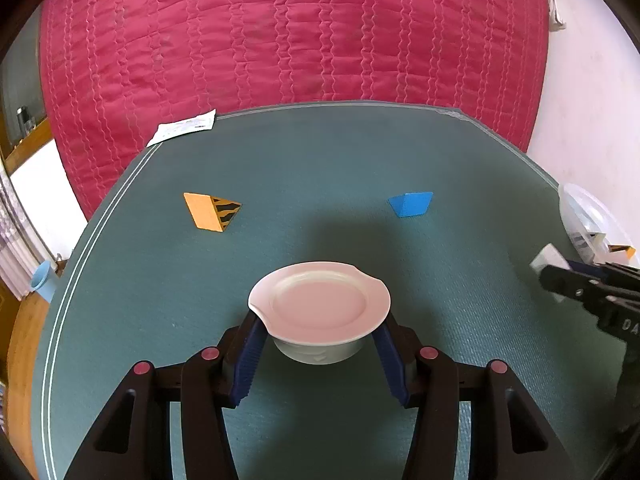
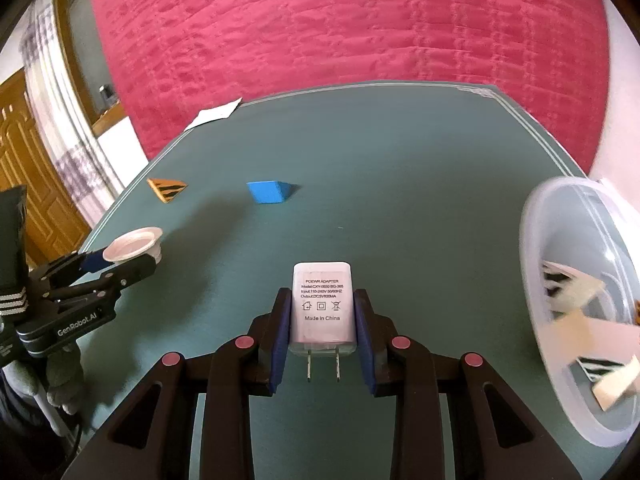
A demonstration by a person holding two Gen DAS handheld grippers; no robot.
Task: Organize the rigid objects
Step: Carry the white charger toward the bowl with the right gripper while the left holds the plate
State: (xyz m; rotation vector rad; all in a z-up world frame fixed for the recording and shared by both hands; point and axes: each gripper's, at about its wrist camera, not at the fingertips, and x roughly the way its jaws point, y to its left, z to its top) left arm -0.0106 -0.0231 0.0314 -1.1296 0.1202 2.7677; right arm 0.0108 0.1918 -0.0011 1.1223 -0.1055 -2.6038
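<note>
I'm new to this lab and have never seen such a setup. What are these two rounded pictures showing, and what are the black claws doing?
No robot arm here: a person carries a two-finger gripper in each hand, each with a wide-angle camera looking along its fingers. The left gripper holds a small white dish. The right gripper is shut on a white power adapter, prongs toward the camera. On the green table lie a blue block and an orange striped block. A clear plastic container at the right holds several pieces.
</note>
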